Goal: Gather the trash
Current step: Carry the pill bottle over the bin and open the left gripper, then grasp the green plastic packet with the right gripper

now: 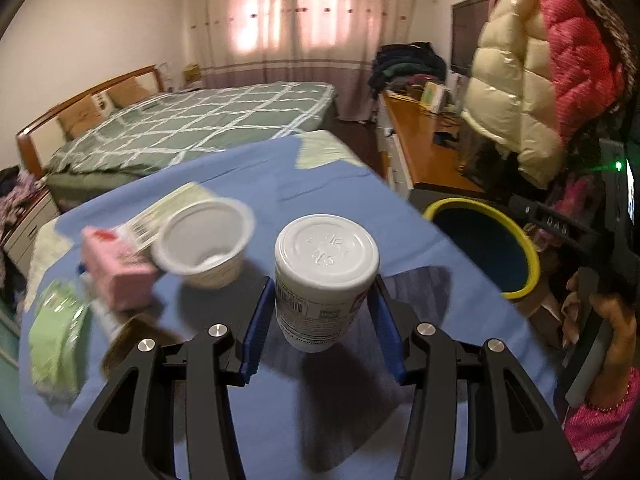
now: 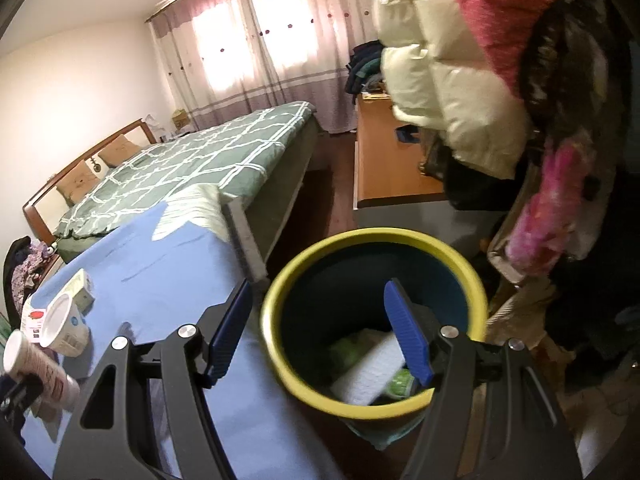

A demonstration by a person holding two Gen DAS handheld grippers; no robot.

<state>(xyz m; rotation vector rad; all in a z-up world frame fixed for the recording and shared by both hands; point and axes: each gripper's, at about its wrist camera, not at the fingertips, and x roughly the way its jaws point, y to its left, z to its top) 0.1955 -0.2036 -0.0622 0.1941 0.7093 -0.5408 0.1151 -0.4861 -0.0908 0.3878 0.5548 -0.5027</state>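
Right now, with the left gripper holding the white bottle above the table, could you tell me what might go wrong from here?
1. The white bottle sits between the left gripper's blue pads only along its lower body, so it may tilt or slip on the way.
2. The yellow-rimmed bin stands off the blue table's edge; letting go early would probably drop it on the floor.
3. The open right gripper hangs over the bin's mouth and might block the drop.

1. I see a bed [image 1: 192, 128] with a green checked cover.
2. Bright light comes through pink curtains [image 1: 292, 20].
3. The walls [image 1: 100, 32] are white.
4. A wooden desk [image 2: 384, 160] stands by hanging coats [image 1: 532, 72].
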